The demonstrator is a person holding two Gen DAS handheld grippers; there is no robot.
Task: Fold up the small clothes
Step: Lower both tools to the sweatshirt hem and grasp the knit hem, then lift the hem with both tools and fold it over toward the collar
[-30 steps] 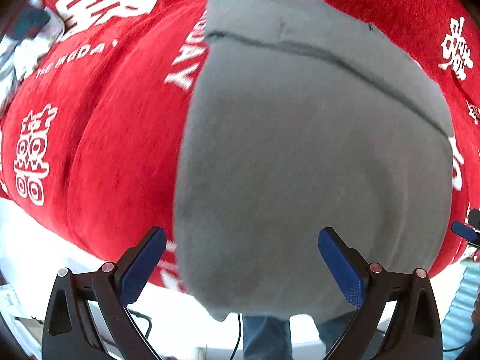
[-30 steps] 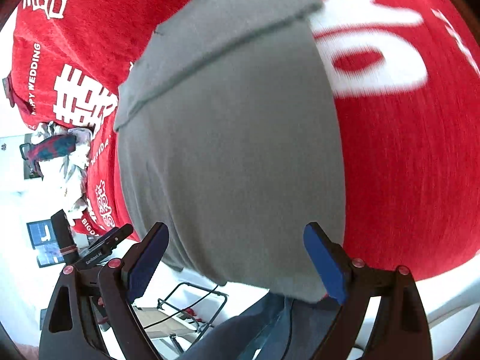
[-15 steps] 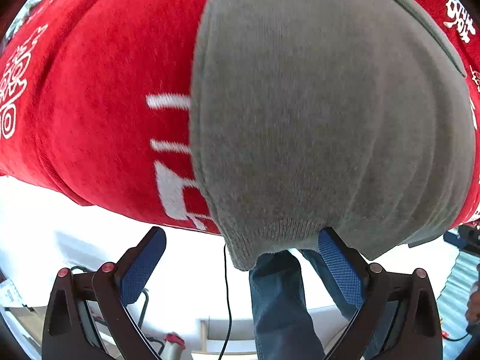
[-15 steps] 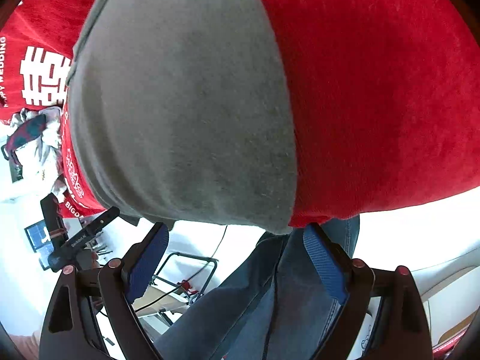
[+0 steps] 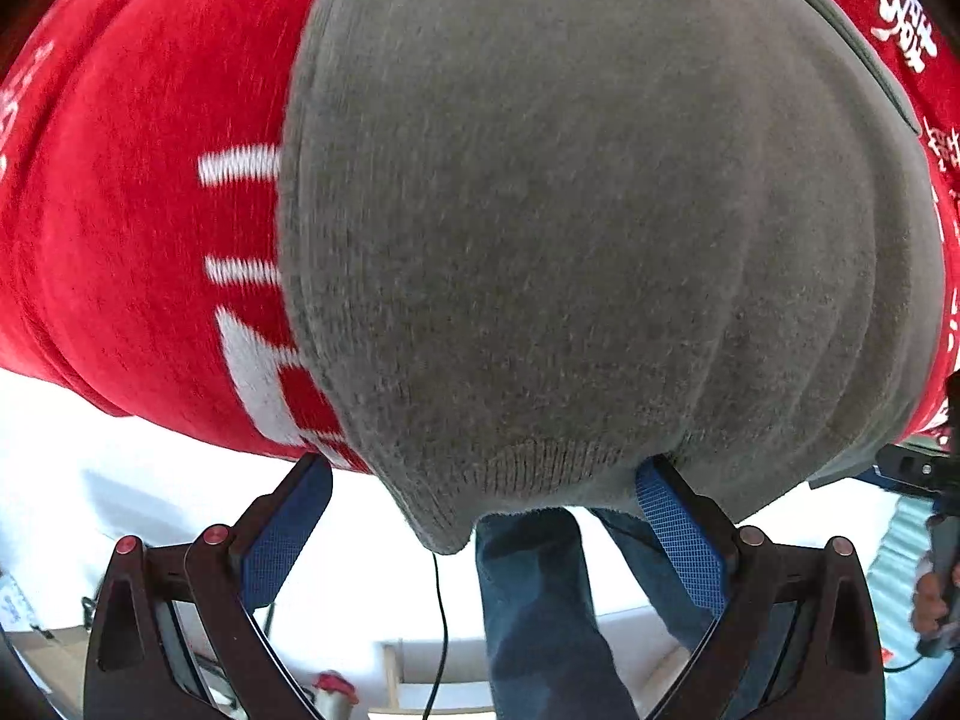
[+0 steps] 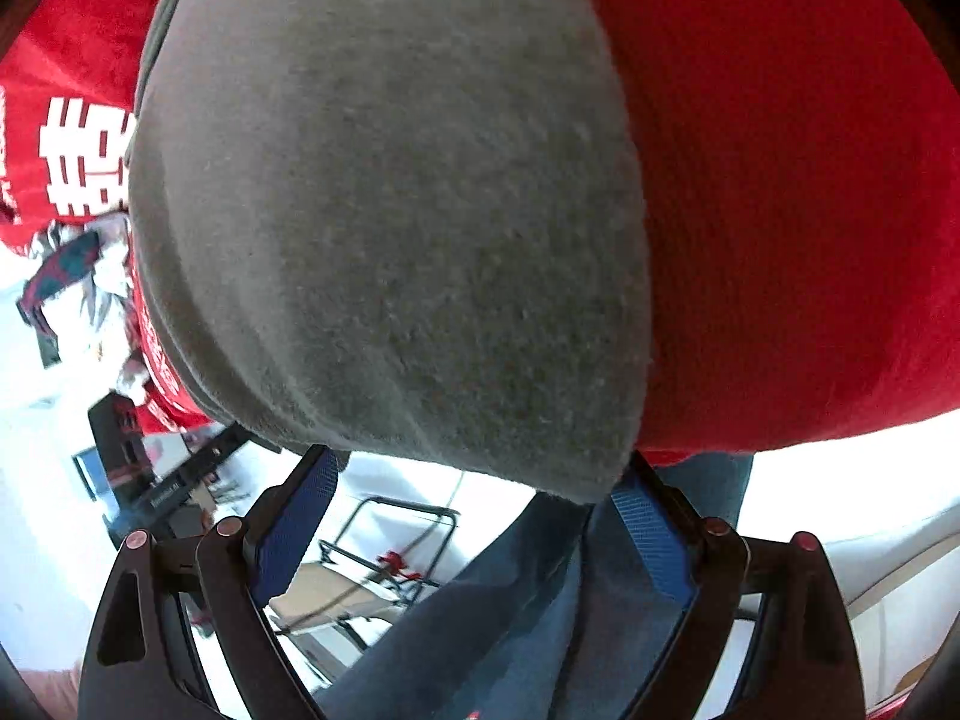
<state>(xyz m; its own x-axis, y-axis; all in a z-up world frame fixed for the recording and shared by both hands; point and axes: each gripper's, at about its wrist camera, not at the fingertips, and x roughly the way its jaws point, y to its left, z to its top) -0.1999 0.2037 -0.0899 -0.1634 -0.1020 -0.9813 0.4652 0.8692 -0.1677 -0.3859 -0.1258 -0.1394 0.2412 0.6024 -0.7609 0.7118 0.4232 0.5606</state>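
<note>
A grey knitted garment [image 5: 570,240] lies flat on a red cloth [image 5: 150,210] printed with white characters. Its near hem hangs a little over the table edge. My left gripper [image 5: 486,471] stands open at the hem's left corner, which dips between the blue pads [image 5: 282,534]. The right pad's tip sits just under the hem. In the right wrist view the same garment [image 6: 390,210] fills the middle. My right gripper [image 6: 477,462] is open at the hem's right corner, which ends close to its right pad [image 6: 651,534]. Neither gripper pinches fabric.
A person's jeans-clad legs [image 5: 540,612] stand just past the table edge, also seen as blue denim [image 6: 510,630]. A heap of patterned clothes [image 6: 72,264] lies at the far left on the red cloth [image 6: 780,210]. The floor beyond holds a wire rack [image 6: 390,534] and cables.
Both grippers have come down and back toward the near table edge. The garment's hem, well ahead of the fingers before, now sits at the fingertips. The jaws stayed wide.
</note>
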